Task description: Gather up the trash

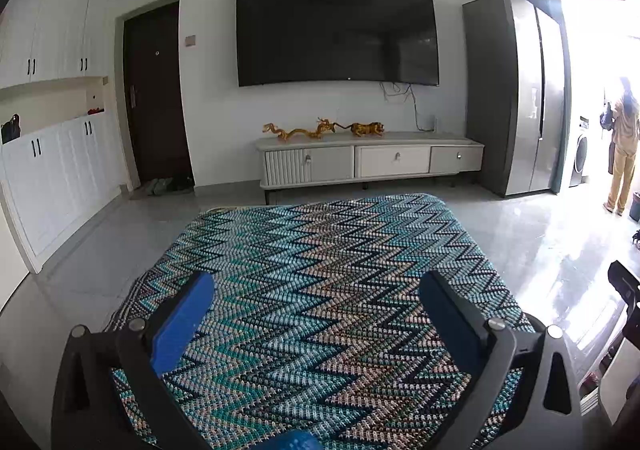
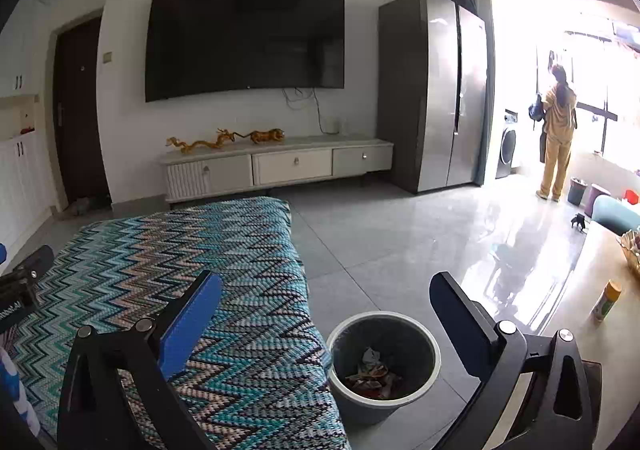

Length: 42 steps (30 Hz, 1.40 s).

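Observation:
A round grey trash bin (image 2: 392, 334) with a pale rim stands on the floor tiles beside the zigzag-patterned cover (image 2: 208, 250). Crumpled wrappers and paper (image 2: 372, 374) lie at its bottom. My right gripper (image 2: 326, 282) hangs above and just behind the bin, open, with nothing between its blue pads. My left gripper (image 1: 318, 280) is over the zigzag cover (image 1: 320, 270), also open and empty. No loose trash shows on the cover. A piece of the right gripper's body (image 1: 624, 290) shows at the edge of the left wrist view.
A low TV cabinet (image 2: 280, 166) with golden figurines stands under a wall TV (image 2: 244, 42); a tall fridge (image 2: 436, 90) is to its right. A person in yellow (image 2: 558, 138) stands at the bright balcony door by small bins (image 2: 578, 190). A table (image 2: 600, 282) with a bottle (image 2: 606, 300) is at right.

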{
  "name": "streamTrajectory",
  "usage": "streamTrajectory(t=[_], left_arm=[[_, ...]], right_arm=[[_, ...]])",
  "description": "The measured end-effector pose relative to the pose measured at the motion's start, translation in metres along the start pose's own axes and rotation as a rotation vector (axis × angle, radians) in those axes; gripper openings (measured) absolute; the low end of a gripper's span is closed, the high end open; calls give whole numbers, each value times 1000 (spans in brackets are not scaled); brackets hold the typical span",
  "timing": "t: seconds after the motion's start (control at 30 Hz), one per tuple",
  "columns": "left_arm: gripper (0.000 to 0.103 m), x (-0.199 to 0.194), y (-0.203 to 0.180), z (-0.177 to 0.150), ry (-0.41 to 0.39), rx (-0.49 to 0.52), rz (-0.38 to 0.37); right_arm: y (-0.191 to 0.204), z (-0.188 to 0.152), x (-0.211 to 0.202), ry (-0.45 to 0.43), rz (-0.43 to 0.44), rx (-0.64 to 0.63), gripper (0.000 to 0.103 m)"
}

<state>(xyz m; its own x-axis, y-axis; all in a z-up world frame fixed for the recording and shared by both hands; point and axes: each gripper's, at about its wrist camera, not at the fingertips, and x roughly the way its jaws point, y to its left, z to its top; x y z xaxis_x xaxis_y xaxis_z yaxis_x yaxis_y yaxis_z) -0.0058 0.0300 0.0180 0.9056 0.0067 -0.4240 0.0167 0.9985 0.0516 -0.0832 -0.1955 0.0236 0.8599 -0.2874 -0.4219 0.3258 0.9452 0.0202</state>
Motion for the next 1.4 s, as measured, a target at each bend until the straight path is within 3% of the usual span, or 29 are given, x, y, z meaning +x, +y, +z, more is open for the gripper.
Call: streamTrajectory(t=[0.6,1.4], left_arm=[[103,38,-13,-12,65,23,17],[103,44,-13,-16,82,21,-12]], right_arm=[[-29,-13,43,54,-52,69,103],[-17,-12,42,44,-37,49,103]])
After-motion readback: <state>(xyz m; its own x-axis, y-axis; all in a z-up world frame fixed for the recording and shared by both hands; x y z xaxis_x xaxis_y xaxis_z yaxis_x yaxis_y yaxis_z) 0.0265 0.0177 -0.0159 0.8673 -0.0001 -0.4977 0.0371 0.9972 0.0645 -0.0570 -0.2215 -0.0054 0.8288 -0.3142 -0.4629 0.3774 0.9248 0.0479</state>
